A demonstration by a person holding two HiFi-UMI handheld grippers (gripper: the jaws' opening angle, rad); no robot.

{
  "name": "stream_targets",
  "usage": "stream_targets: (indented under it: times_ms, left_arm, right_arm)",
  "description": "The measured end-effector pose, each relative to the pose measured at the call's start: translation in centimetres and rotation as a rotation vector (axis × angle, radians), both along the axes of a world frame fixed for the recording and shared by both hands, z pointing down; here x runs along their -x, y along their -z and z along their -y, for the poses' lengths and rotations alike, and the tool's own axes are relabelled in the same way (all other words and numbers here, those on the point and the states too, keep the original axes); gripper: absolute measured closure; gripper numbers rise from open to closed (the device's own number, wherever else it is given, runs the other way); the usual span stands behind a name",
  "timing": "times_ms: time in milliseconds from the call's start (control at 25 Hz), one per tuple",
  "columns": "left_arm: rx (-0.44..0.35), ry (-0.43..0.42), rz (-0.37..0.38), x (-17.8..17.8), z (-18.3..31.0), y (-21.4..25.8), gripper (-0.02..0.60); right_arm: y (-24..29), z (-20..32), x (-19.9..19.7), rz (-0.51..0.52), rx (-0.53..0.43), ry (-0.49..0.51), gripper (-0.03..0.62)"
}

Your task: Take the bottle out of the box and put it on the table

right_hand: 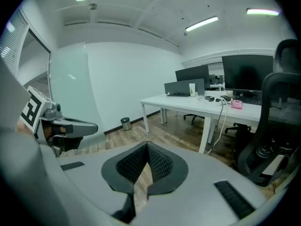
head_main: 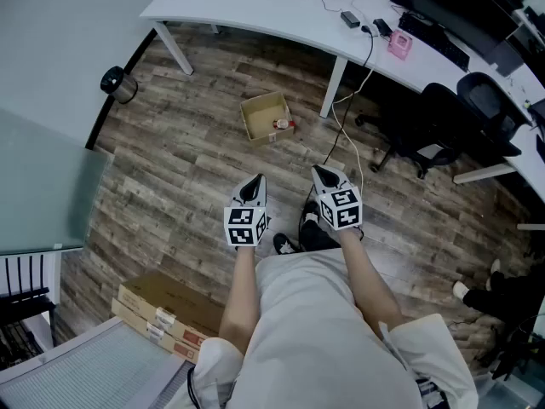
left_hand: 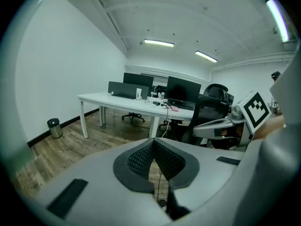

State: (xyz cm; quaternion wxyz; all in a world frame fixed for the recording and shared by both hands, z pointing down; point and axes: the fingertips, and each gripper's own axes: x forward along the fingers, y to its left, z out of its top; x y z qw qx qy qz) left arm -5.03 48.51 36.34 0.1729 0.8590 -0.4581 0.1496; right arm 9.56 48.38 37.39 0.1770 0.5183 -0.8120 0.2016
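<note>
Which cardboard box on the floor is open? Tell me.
The small box by the white table, its top open with something inside. The stacked flat boxes are closed.
</note>
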Motion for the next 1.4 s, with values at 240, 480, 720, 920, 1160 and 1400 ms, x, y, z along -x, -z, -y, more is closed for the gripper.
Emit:
stream_targets:
  times_ms: [240,480,720,920,1160,1400]
  left_arm:
    - [0.007,-0.007,-0.009,0.8,-1.3,-0.2,0.568]
    - [0.028,-0.015,-0.017,1.1,-2.1,-1.4,0.568]
    - [0.036,-0.002,-0.018,1.1,-0.6,-1.7,0.568]
    - [0.031,0.009,-0.018,0.9,2.7,-1.7,0.568]
    - [0.037,0.037,0.003,-0.2,9.4,-1.4,0.568]
    - [0.031,0.072,0.004,-2.4,16.3,-0.7,0.568]
  right_arm:
    - [-0.6,-1.7,1.0,-0.006,0.01,-0.004,0.556]
    - [-1.2,-1.9,0.4,0.013,0.008,-0.06,0.556]
    - [-1.9,-0.2,0.3,0.019,0.015,-0.057,0.556]
    - [-1.8,2.7,1.8,0.11,0.012,0.027,0.556]
    - [-0.7,10.0,0.6,0.251,-0.001,0.076,0.556]
    - [0.0,18.1,-1.6,0.252,-0.01,0.146,0.556]
